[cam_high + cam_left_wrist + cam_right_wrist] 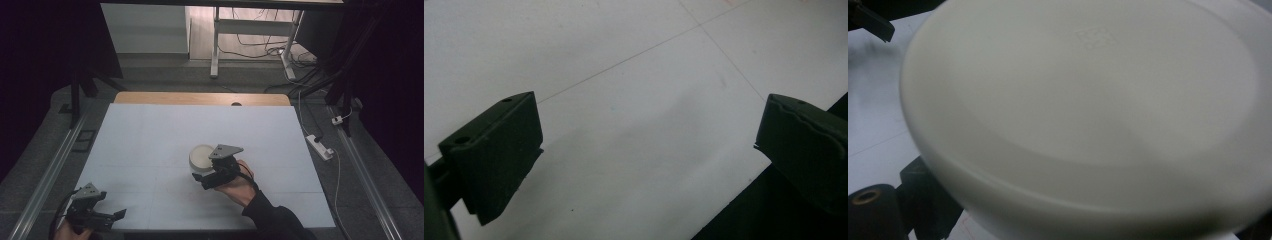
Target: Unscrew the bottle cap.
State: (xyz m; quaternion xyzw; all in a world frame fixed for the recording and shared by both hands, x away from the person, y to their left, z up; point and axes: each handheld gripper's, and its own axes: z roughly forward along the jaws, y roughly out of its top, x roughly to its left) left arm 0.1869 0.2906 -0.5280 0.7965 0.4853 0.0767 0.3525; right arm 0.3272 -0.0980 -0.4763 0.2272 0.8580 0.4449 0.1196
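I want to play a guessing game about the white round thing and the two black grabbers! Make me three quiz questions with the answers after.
1. True or false: the left gripper is open with nothing between its jaws.
2. Which gripper is at the white round container? A) left B) right
3. Fill in: the container sits on the white ___.

Key
1. True. Its jaws stand wide apart over bare table.
2. B. The right gripper is right up against it; whether it is squeezing it cannot be told.
3. Table.
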